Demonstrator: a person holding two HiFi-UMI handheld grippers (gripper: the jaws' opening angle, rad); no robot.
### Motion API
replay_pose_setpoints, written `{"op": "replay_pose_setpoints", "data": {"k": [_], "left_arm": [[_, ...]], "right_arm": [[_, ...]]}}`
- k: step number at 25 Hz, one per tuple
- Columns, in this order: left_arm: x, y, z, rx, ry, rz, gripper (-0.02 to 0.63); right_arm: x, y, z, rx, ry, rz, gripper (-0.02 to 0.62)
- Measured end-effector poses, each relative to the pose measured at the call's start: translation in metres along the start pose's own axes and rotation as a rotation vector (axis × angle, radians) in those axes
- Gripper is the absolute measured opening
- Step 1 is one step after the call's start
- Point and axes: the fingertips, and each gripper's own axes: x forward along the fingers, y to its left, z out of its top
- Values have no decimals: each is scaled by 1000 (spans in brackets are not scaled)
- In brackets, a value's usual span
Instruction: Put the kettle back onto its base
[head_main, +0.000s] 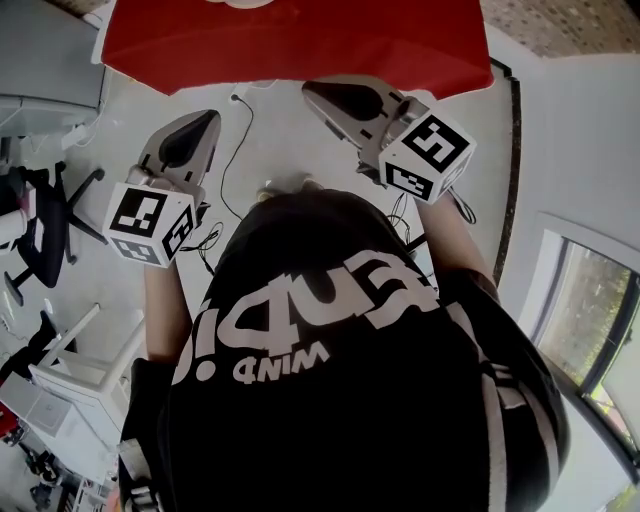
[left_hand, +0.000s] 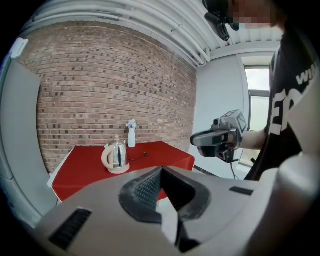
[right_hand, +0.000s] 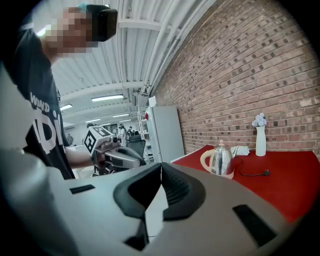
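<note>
A shiny steel kettle (left_hand: 116, 156) with a cream handle stands upright on a cream round base on the red table (left_hand: 80, 172). It is also visible in the right gripper view as the kettle (right_hand: 220, 160). Both grippers hang in the air well short of the table. My left gripper (left_hand: 161, 169) is shut with nothing between its jaws, and so is my right gripper (right_hand: 160, 165). In the head view the left gripper (head_main: 206, 120) and right gripper (head_main: 312, 88) point toward the red table (head_main: 300, 45), where the kettle is out of view.
A white vase (right_hand: 260, 137) with flowers and a black cord with plug (right_hand: 256, 173) lie behind the kettle by the brick wall. A white cabinet (right_hand: 165, 132) stands left of the table. A cable (head_main: 232, 150) runs over the floor. An office chair (head_main: 45, 225) stands at the left.
</note>
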Motion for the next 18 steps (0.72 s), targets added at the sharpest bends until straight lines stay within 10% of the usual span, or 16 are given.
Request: {"op": "replay_pose_setpoints", "data": {"k": [18], "left_arm": [[10,-27,-11,0,31,15,9]], "right_arm": [[-36,0,-18,-3,11,8,23]]}}
